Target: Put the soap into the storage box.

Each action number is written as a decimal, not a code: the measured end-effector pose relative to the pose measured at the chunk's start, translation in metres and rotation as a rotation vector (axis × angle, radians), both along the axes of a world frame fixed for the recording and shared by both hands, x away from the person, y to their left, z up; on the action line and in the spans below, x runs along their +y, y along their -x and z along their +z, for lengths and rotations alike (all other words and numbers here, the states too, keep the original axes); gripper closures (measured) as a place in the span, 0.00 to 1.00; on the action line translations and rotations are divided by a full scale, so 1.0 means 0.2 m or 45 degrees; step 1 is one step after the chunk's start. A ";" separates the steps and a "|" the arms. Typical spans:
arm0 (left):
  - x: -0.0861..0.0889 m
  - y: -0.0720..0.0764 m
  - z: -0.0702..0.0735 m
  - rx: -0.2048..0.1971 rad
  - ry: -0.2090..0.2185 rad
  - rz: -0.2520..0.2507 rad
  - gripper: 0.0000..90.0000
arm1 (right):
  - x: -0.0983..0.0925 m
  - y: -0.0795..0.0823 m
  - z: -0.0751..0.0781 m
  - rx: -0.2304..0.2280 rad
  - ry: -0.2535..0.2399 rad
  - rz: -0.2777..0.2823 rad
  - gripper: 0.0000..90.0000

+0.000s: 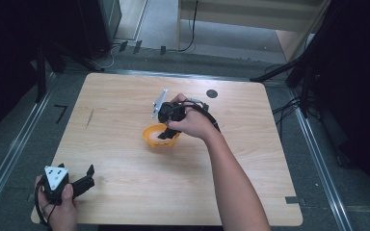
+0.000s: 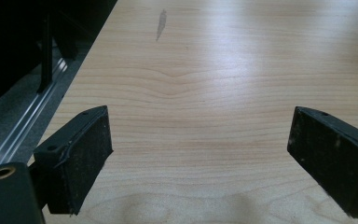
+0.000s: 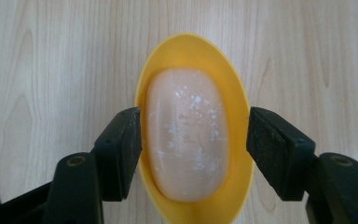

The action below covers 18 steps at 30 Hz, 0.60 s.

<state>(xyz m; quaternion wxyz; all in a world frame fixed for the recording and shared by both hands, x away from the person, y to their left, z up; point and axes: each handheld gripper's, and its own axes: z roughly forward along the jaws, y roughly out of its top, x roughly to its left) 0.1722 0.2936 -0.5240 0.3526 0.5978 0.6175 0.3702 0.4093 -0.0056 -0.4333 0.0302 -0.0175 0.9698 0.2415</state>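
Okay, high view: your right hand-held gripper (image 1: 166,131) sits at the yellow soap dish (image 1: 160,137) mid-tabletop (image 1: 125,159); the left hand-held gripper (image 1: 87,175) rests at the near-left corner. Left gripper view: jaws wide apart, nothing between. Right gripper view: jaws clamp the dish's two sides, pale soap bar (image 3: 187,133) inside.

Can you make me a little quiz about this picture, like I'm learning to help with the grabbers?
1. True or false: the left gripper is holding something.
2. What lies in the yellow dish? A: a spoon. B: a pale soap bar. C: a key.
3. What is the right gripper closed on?

Key
1. False: its jaws stand open over the bare table.
2. B.
3. The yellow dish, with one jaw against each long side.
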 end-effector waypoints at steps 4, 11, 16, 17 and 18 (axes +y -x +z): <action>0.00 0.00 0.00 0.000 0.006 0.002 0.08 | 0.00 0.00 -0.01 -0.001 0.032 0.002 0.42; 0.00 0.00 0.00 0.000 0.005 0.000 0.08 | -0.03 0.01 -0.04 0.028 0.035 -0.023 0.38; 0.00 0.00 0.00 0.000 -0.002 -0.004 0.08 | -0.08 0.03 -0.05 0.031 0.034 -0.051 0.29; 0.00 0.00 0.00 0.004 -0.006 -0.004 0.08 | -0.09 0.03 -0.05 0.035 0.032 -0.065 0.27; 0.00 0.00 0.00 0.004 -0.008 -0.004 0.08 | -0.12 0.04 -0.05 0.037 0.021 -0.088 0.22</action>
